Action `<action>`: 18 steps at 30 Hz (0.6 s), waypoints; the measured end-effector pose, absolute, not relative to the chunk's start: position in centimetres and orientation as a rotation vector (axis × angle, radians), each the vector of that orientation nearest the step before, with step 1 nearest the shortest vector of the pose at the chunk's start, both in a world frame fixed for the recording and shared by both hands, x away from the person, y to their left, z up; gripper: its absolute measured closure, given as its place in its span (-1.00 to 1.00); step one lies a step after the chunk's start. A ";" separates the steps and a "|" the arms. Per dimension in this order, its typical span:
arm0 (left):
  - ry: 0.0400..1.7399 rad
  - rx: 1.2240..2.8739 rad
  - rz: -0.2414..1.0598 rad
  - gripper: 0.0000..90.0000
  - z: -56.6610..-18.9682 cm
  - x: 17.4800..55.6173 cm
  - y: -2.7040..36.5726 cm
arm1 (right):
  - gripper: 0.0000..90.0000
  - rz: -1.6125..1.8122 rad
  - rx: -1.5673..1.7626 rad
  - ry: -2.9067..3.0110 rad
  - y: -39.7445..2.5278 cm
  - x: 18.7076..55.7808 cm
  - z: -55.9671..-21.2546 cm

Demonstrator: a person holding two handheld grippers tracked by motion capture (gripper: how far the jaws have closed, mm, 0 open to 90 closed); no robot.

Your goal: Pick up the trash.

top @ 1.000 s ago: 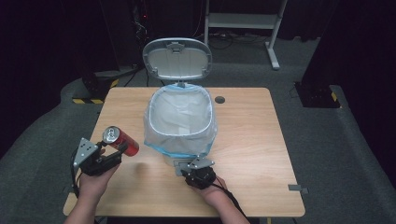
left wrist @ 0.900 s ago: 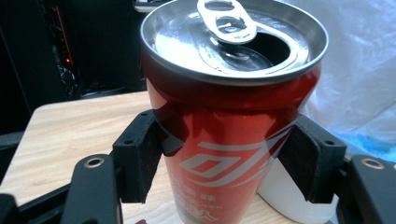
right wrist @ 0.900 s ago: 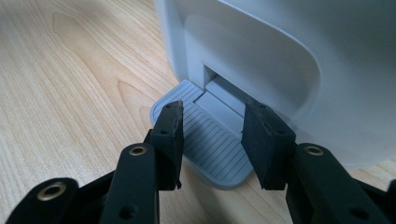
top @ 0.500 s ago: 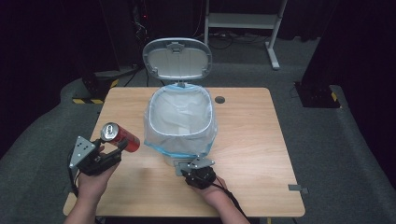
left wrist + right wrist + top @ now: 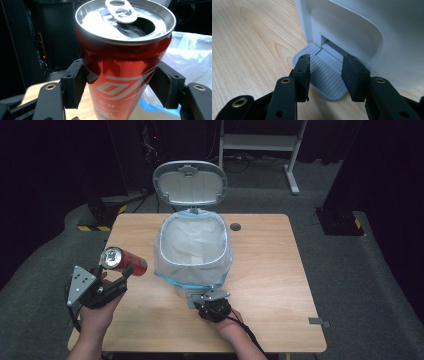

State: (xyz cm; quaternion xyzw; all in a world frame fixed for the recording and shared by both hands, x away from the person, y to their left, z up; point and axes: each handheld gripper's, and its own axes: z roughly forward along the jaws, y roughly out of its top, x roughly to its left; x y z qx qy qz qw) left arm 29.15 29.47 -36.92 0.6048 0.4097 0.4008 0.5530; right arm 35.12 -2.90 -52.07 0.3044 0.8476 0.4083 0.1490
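Near the table's [image 5: 280, 270] front-left corner, the left gripper [image 5: 120, 82] clamped a red can [image 5: 122, 62] between its pads, the can lifted off the wood and tilted, its opened top facing the camera. Just right of it stood the pedal bin [image 5: 192, 250], lid up, white liner spread inside. At the front edge, the right gripper [image 5: 325, 75] hung with jaws parted over the bin's pedal [image 5: 324, 75].

Bright overhead light on table [image 5: 260, 270] (dark, murky surroundings)
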 end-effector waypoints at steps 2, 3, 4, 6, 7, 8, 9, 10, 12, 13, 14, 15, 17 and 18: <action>0.960 1.417 0.964 -0.25 -36.4 29.1 29.4 | 0.30 1.175 0.882 2.439 -2.9 35.1 -52.1; 0.956 1.410 0.968 -0.25 -36.2 29.1 29.4 | 0.30 1.176 0.883 2.441 -3.0 35.2 -52.1; 0.953 1.405 0.974 -0.25 -36.0 29.2 29.4 | 0.30 1.176 0.884 2.442 -3.0 35.2 -52.1; 0.951 1.399 0.986 -0.25 -35.6 29.2 29.4 | 0.30 1.173 0.875 2.441 -3.0 35.2 -52.1; 0.953 1.399 0.990 -0.25 -35.5 29.3 29.4 | 0.30 1.172 0.873 2.441 -2.9 35.2 -52.1; 0.953 1.396 0.992 -0.25 -35.3 29.3 29.4 | 0.30 1.176 0.875 2.440 -2.9 35.2 -52.1; 0.953 1.391 0.996 -0.25 -35.2 29.3 29.5 | 0.30 1.175 0.875 2.440 -2.9 35.2 -52.1; 0.952 1.385 0.999 -0.25 -35.1 29.2 29.5 | 0.30 1.175 0.874 2.440 -2.9 35.2 -52.1; 0.948 1.373 1.007 -0.25 -34.8 29.2 29.6 | 0.30 1.175 0.874 2.440 -2.9 35.2 -52.1; 0.946 1.367 1.010 -0.25 -34.7 29.2 29.7 | 0.30 1.172 0.879 2.440 -2.9 35.1 -52.1; 0.943 1.364 1.013 -0.25 -34.5 29.2 29.7 | 0.30 1.172 0.872 2.439 -2.9 35.1 -52.1; 0.939 1.359 1.017 -0.25 -34.4 29.2 29.8 | 0.30 1.172 0.872 2.439 -2.9 35.1 -52.1; 0.930 1.353 1.024 -0.25 -34.2 29.2 29.8 | 0.30 1.171 0.873 2.438 -2.9 35.1 -52.1; 0.928 1.351 1.026 -0.25 -34.1 29.2 29.8 | 0.30 1.170 0.872 2.437 -2.9 35.1 -52.1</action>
